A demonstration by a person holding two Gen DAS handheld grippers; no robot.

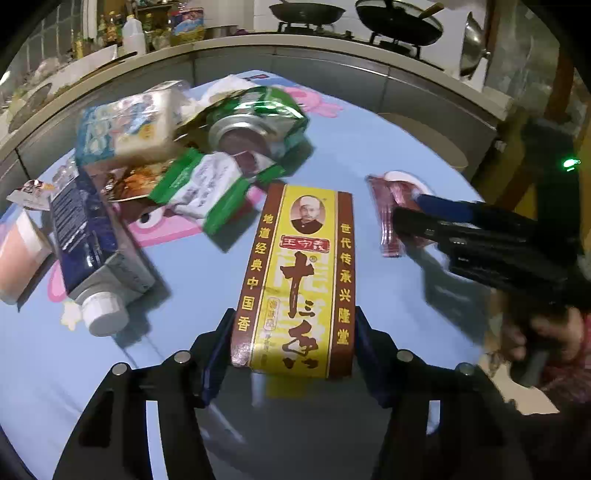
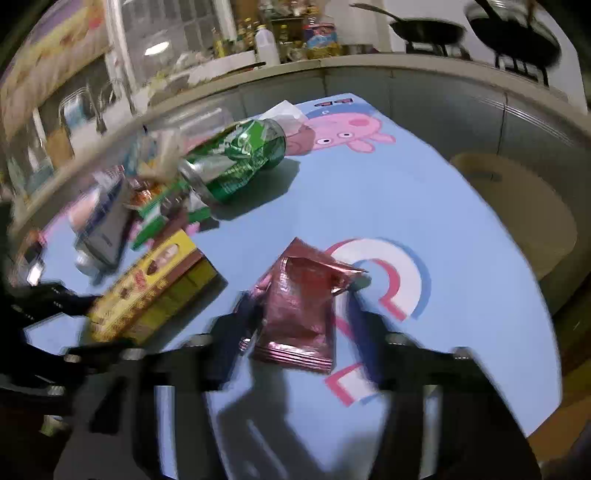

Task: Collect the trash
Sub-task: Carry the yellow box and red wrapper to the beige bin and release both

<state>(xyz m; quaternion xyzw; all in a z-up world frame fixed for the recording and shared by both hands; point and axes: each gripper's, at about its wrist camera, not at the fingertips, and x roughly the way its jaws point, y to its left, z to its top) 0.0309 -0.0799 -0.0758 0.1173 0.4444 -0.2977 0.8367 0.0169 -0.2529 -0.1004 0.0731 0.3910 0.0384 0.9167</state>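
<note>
Trash, two pieces in hand. My left tool (image 1: 293, 332) grips a yellow-and-brown cardboard spice box (image 1: 297, 280), centre of the frame, above the pale blue cartoon-print desk (image 1: 369, 147). My right tool (image 2: 301, 314) clamps a crumpled dark-red foil wrapper (image 2: 299, 314), lower centre. Upper left: crushed green drink can (image 1: 255, 122), green-and-white sachet (image 1: 207, 192), dark blue carton with white cap (image 1: 88, 251), still lying on the desk.

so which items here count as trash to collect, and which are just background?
Trash:
yellow spice box in left gripper
red wrapper between right gripper fingers
crushed green can
green-white packet
blue carton

Background:
woks
counter bottles
cartoon tablecloth
</note>
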